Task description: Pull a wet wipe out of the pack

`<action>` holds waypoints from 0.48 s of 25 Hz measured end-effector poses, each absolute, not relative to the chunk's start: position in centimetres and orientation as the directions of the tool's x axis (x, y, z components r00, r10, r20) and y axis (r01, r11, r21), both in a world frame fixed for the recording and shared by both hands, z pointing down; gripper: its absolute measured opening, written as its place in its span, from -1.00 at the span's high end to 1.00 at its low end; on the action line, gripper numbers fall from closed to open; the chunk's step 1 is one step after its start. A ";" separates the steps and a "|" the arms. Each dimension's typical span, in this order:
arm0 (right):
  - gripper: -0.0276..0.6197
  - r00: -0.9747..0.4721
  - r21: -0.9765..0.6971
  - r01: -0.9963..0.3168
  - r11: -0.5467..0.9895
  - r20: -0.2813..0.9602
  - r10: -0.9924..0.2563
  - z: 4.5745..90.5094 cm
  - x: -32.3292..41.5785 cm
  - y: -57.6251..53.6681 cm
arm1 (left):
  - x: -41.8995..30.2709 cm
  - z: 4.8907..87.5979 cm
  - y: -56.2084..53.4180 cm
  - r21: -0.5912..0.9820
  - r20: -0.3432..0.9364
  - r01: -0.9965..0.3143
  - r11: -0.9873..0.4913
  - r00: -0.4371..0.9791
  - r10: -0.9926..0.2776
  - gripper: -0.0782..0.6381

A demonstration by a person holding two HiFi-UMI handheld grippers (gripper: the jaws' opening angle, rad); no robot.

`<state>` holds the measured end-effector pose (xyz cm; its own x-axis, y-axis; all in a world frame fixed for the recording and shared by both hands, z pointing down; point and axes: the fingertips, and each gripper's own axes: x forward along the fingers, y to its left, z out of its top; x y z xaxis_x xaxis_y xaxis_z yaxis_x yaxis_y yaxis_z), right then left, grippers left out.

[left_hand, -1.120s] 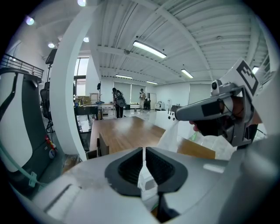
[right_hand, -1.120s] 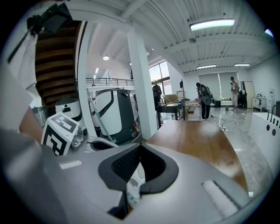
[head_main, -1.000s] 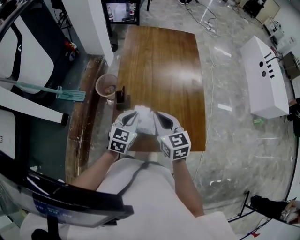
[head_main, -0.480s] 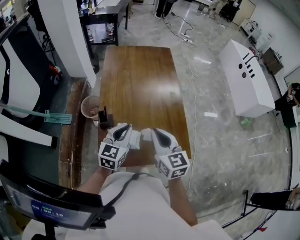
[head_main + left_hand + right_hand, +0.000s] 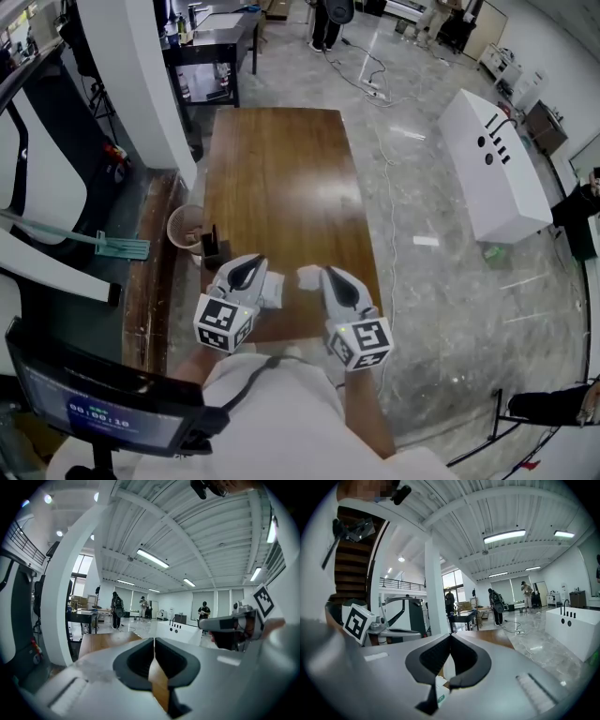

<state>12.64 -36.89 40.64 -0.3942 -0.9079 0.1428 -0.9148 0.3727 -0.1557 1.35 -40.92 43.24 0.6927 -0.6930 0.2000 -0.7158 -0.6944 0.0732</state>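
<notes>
- Marble floor (image 5: 441, 309) surrounds a long wooden table (image 5: 281, 178) in my head view. A white cabinet (image 5: 492, 169) stands well off to the right and a round bin (image 5: 186, 228) sits on the floor just beside the table's left edge.
- Both tools hover over the table's near end, side by side and pointing away from me. The left gripper (image 5: 253, 262) is on the left, the right gripper (image 5: 326, 271) on the right, and each one's marker cube is nearest me.
- A small white scrap, the wet wipe (image 5: 307, 277) as far as I can judge, touches the right tool's tip in the gap between the two.
- My left gripper view points up at the ceiling beams. The left gripper (image 5: 154, 641) has its jaws pressed together along one thin seam, and I see only brown table wood through the opening below them. The right gripper (image 5: 229, 623) shows at the right edge, and people (image 5: 116, 609) stand far off in the hall.
- In my right gripper view the right gripper (image 5: 450, 639) has its tips together, pinching the wet wipe (image 5: 447, 666), which shows as a white strip between the pads.
- Just below the strip is a white corner with green print, seemingly the pack (image 5: 440, 693). I can't tell whether it hangs from the strip.
- The other tool's marker cube (image 5: 357, 620) shows at the left.
</notes>
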 end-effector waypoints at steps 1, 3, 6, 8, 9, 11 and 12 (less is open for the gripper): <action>0.89 -0.395 -0.152 -0.915 0.375 0.140 -0.908 40.5 12.7 -36.9 | 1.4 43.0 -40.9 0.071 0.197 -0.716 -0.694 0.693 -0.694 0.74; 0.89 -0.400 -0.145 -0.913 0.381 0.137 -0.906 40.3 12.6 -37.0 | 1.3 42.9 -40.8 0.066 0.195 -0.717 -0.694 0.691 -0.696 0.74; 0.89 -0.409 -0.144 -0.909 0.390 0.133 -0.903 40.1 12.3 -36.9 | 1.3 42.8 -40.5 0.062 0.195 -0.720 -0.692 0.688 -0.699 0.74; 0.89 -0.415 -0.143 -0.907 0.397 0.134 -0.900 40.1 12.1 -36.9 | 1.2 42.7 -40.3 0.062 0.194 -0.722 -0.689 0.686 -0.701 0.74; 0.89 -0.417 -0.142 -0.906 0.399 0.135 -0.899 40.0 12.0 -36.9 | 1.2 42.6 -40.3 0.063 0.194 -0.723 -0.688 0.685 -0.702 0.74; 0.89 -0.420 -0.140 -0.905 0.402 0.137 -0.897 39.9 12.0 -36.6 | 1.2 42.5 -40.0 0.064 0.193 -0.725 -0.686 0.684 -0.704 0.74; 0.89 -0.421 -0.139 -0.904 0.403 0.137 -0.897 39.9 12.0 -36.4 | 1.2 42.5 -39.8 0.065 0.192 -0.725 -0.686 0.683 -0.704 0.74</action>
<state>11.97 -36.44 39.86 -0.4211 -0.8966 0.1370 -0.9044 0.4035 -0.1391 1.16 -39.85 42.46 0.6833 -0.7044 0.1923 -0.7251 -0.6856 0.0652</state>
